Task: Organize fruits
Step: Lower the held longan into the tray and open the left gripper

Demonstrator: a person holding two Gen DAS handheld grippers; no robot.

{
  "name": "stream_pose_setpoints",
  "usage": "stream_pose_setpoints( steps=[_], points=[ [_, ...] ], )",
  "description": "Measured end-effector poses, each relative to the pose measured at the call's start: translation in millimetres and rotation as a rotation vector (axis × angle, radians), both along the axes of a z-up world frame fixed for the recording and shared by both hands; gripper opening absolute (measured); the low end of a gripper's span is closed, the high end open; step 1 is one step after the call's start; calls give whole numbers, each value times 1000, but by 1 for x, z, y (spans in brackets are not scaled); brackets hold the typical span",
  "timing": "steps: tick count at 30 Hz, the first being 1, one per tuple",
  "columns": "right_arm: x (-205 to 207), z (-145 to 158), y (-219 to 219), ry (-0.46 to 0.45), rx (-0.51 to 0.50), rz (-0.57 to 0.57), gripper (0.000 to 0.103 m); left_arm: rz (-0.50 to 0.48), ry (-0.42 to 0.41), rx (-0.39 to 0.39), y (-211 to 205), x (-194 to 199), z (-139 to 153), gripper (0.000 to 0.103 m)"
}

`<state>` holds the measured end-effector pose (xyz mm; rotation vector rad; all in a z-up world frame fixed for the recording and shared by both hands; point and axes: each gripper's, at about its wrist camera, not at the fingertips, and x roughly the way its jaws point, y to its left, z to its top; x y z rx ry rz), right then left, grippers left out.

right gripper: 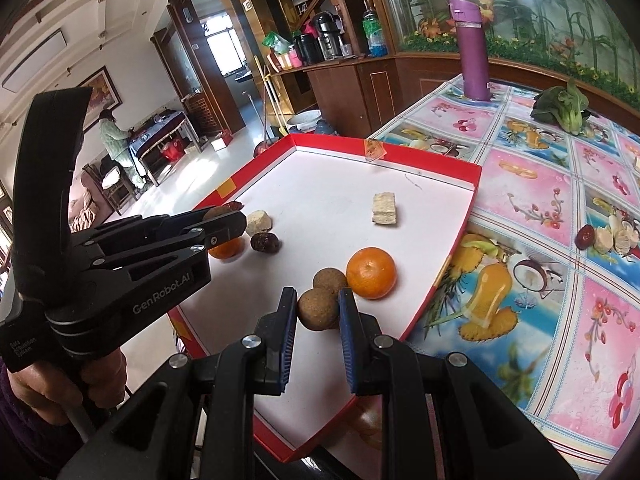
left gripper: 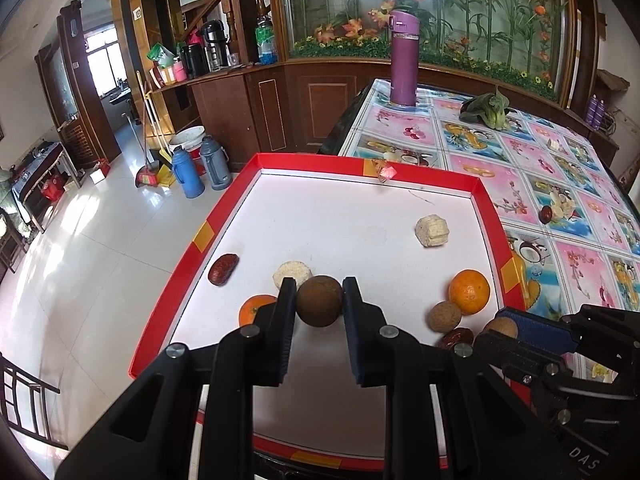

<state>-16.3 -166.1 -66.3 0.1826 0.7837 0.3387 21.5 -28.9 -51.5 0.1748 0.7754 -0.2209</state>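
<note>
- Left claw (left gripper: 319, 300) clamped on brown ball fruit (left gripper: 319, 305), held just above white tray (left gripper: 348, 216) floor, prob. to regroup it.
- Right claw (right gripper: 318, 307) squeezes another brown ball (right gripper: 317, 309) w/ twin (right gripper: 329, 279) & orange (right gripper: 371, 267) beside — like w/ like.

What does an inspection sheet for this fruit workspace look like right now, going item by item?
Surface: red-rimmed tray with white floor, on a table under a patterned cloth.
Job's things: in the tray, two oranges, brown balls, red dates, pale blocks.
Clutter: purple flask, leafy greens, a date with pale pieces on the cloth.
Grippers: left gripper shut on a brown ball; right gripper shut on another.
Cables: nothing seen.
Surroundings: wooden cabinets, thermoses on the floor, a person far off.
</note>
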Motion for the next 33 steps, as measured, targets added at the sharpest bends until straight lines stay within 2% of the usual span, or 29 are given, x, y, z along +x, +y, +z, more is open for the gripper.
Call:
stream_pose_setpoints(
  steps=[33],
  points=[
    [7, -11, 5, 23, 19, -4, 19, 13, 19, 29, -3, 6, -6, 25]
  ],
)
